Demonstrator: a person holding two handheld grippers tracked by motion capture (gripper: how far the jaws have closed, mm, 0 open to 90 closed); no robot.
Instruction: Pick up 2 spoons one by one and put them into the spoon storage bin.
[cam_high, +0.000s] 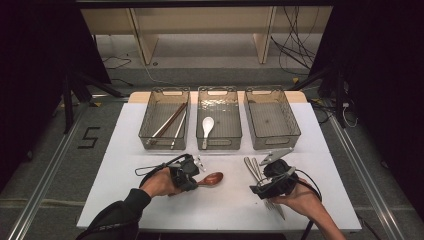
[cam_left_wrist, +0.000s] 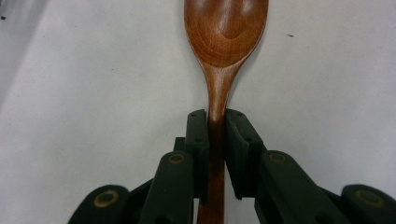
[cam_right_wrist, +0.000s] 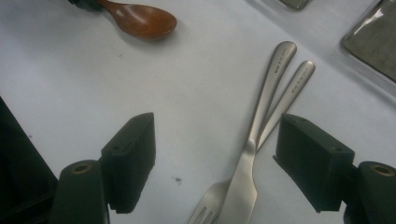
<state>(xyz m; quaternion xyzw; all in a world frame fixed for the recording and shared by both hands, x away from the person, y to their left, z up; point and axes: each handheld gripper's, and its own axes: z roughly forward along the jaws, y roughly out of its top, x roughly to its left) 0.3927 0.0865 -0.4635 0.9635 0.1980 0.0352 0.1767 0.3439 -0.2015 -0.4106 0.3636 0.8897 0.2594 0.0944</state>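
Black two-jaw tools (cam_left_wrist: 215, 140) (cam_right_wrist: 215, 163), brass-ringed screws, trailing black cables; grey three-cornered plate (cam_high: 275, 155); dark sleeve (cam_high: 117, 217).

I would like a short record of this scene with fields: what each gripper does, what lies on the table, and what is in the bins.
left gripper: shut on the wooden spoon, at its handle
right gripper: open, jaws on either side of two metal forks lying crossed
left bin: chopsticks
middle bin: white spoon
right bin: nothing inside
table: white

White table (cam_high: 125, 200) with three grey bins (cam_high: 219, 125), wooden spoon (cam_high: 214, 178) and two crossed metal forks (cam_right_wrist: 261, 135).
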